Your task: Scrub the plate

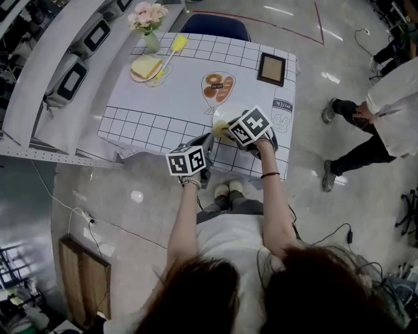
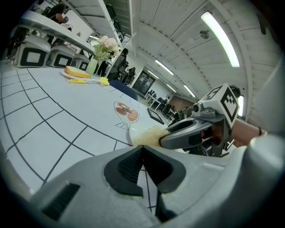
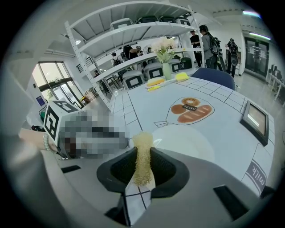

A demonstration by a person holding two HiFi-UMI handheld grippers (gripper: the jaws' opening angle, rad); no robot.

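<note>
Two plates stand on the grid-patterned table (image 1: 150,124). The far plate (image 1: 135,75), near the table's far left corner, holds a pale yellow block (image 1: 146,65), and a yellow-headed brush (image 1: 175,47) lies with its handle across that plate's rim. Just beside it, a green vase (image 1: 151,42) holds pink flowers (image 1: 147,14). A dark picture frame (image 1: 271,68) lies flat at the far right corner.

The near plate (image 3: 200,142) is white and sits at the table's near edge, just below a bread motif (image 3: 191,109) printed on the cloth. The right gripper (image 3: 142,162) clamps a yellow mesh scrubber (image 3: 142,147) between its jaws. The scrubber's free end projects past the pads and, in the left gripper view, rests on the near plate's rim.

The left gripper (image 2: 142,151) hangs just beside the near plate, on its left. Its jaws are pressed together pad to pad, with only the tablecloth seen beyond them. The plate lies ahead of these jaws, apart from them.
</note>
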